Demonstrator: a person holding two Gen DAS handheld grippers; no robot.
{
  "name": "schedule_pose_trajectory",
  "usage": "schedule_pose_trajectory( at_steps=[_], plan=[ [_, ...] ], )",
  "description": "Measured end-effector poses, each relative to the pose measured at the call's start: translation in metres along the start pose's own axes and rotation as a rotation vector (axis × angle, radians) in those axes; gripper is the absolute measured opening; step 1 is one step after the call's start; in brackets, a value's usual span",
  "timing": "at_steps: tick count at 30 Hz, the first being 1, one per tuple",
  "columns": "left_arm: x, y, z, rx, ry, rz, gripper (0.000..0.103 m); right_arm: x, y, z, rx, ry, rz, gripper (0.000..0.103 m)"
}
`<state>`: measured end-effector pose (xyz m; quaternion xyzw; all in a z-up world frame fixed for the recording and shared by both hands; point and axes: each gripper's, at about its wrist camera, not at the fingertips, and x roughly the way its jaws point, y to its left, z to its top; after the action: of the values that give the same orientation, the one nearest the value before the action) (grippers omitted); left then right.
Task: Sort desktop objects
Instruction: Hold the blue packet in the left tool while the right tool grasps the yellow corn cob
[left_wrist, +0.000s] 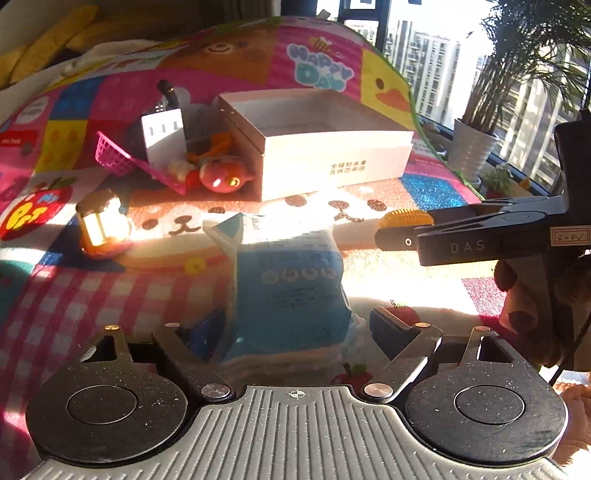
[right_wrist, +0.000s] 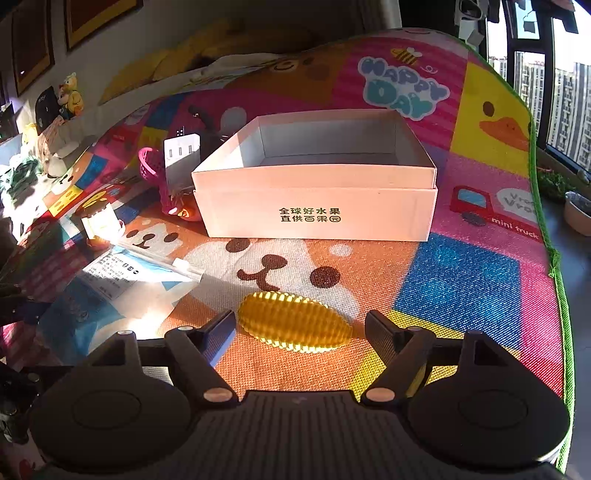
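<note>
A blue and white packet (left_wrist: 291, 280) lies on the mat between the open jaws of my left gripper (left_wrist: 291, 328); it also shows in the right wrist view (right_wrist: 122, 280). A yellow toy corn (right_wrist: 295, 325) lies between the open jaws of my right gripper (right_wrist: 301, 325), untouched; in the left wrist view the corn (left_wrist: 404, 218) sits at the right gripper's tip. An open white box (right_wrist: 317, 192) stands behind, empty. A small lantern toy (left_wrist: 101, 221) stands to the left.
A pink basket (left_wrist: 122, 157) lies tipped with toys, a red fish toy (left_wrist: 221, 177) and a white charger (left_wrist: 162, 136) beside the box. The colourful mat (right_wrist: 461, 277) ends at a green edge (right_wrist: 554, 258) on the right. Potted plants (left_wrist: 476, 147) stand by the window.
</note>
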<state>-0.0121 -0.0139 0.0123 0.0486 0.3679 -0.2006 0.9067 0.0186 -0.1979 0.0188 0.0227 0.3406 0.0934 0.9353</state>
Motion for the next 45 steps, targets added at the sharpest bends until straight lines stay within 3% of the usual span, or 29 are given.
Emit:
schedule_pose_trajectory(
  at_steps=[2,6,12,13,16,20,26,31,37,45],
  plan=[
    [0.003,0.005,-0.002,0.012,0.012,0.040,0.095,0.001,-0.003,0.000,0.015,0.000,-0.008,0.086],
    [0.002,0.024,-0.002,0.042,0.013,0.187,0.098,0.001,-0.005,0.000,0.027,-0.002,-0.005,0.088],
    [0.004,0.058,0.006,-0.002,-0.008,0.387,0.100,0.002,-0.007,0.001,0.058,0.011,0.003,0.100],
    [0.004,0.062,0.007,-0.020,-0.009,0.394,0.100,0.002,-0.007,0.001,0.060,0.014,0.006,0.101],
    [-0.003,0.067,0.009,-0.082,-0.013,0.310,0.100,0.003,-0.006,0.000,0.060,0.021,0.007,0.103],
    [-0.007,0.059,0.009,-0.146,-0.003,0.115,0.101,0.005,-0.005,0.001,0.063,0.026,-0.004,0.103],
    [0.002,0.028,0.013,-0.068,-0.015,0.018,0.102,0.006,0.000,0.001,0.049,0.034,-0.024,0.103],
    [-0.003,0.021,0.011,-0.047,-0.055,0.005,0.103,0.005,-0.005,0.003,0.117,0.026,-0.020,0.103],
    [-0.011,0.024,0.002,-0.061,-0.078,0.103,0.103,0.004,-0.007,0.001,0.121,0.010,-0.004,0.103],
    [0.009,0.013,0.018,-0.072,-0.047,0.085,0.103,0.002,-0.010,0.000,0.143,-0.006,0.010,0.103]
  ],
)
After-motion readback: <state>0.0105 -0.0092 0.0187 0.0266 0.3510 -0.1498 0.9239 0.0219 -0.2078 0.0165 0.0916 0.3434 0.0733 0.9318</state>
